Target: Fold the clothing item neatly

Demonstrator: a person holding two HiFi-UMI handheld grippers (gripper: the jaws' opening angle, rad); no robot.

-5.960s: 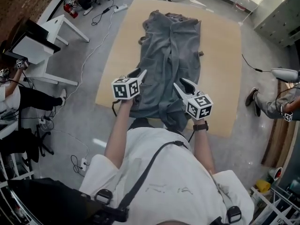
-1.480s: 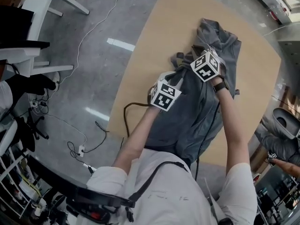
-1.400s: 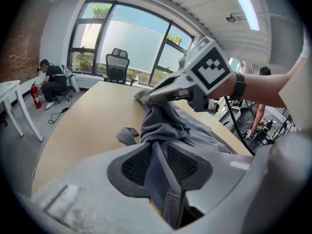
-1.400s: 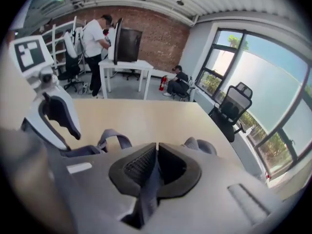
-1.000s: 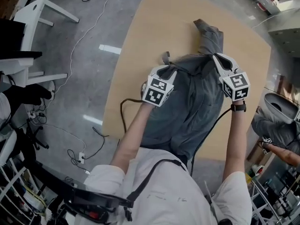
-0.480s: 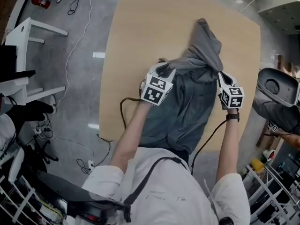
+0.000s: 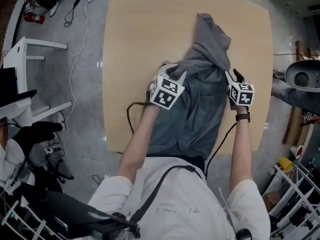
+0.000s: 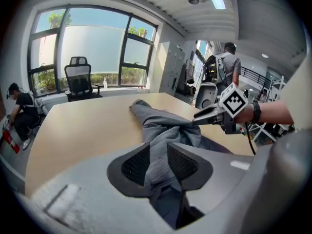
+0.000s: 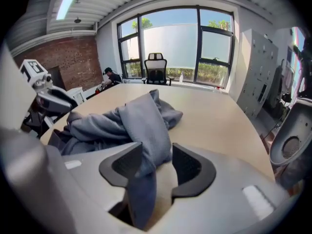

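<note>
On table (image 7: 135, 44): garment (image 7: 200, 109) near-to-far | left fingers (image 8: 134, 165) pinch, right fingers (image 9: 187, 167) just opened round it

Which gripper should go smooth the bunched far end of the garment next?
Right gripper, probably: its fingers have just been opening, garment loose between them. Left gripper is clamped on the garment, anchoring it.

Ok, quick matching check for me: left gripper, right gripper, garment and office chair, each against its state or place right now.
1 left gripper
2 right gripper
3 grey garment
4 office chair

A by the window
B jaws apart, cloth loose between them
C bunched on the table
D clamped on cloth

Pairs: 1-D, 2-B, 3-C, 4-A. The right gripper's jaws have just been opening.
</note>
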